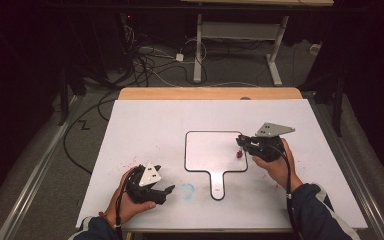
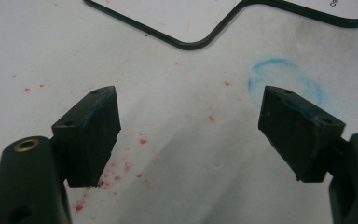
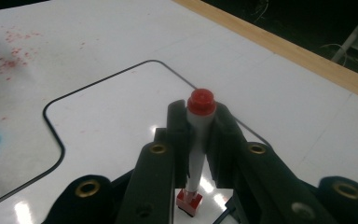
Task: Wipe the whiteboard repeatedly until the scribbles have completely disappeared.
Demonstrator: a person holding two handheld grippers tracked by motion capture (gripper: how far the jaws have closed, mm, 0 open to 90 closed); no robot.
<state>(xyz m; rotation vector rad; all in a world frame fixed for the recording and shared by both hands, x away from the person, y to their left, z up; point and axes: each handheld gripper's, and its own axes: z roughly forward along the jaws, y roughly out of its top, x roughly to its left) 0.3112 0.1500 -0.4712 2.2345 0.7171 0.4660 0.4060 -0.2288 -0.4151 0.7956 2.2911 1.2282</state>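
R gripper (image 3: pixel 199 140) pinches 1 red-capped marker (image 3: pixel 198 122) over whiteboard (image 1: pixel 205 150) (paddle-shaped); L gripper (image 2: pixel 189 135) spread, nothing inside.

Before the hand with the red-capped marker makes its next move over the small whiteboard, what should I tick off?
1. Right gripper shut on the marker: ok.
2. Marker gripped on its white barrel, red cap above the fingers: ok.
3. Cap on or off at the marker's lower end: cannot tell.
4. Whiteboard lies flat on the table, writing area bare: ok.
5. Left gripper open, holding nothing, away from the board: ok.
6. Table surface clean: not ok, red specks and a blue smudge.
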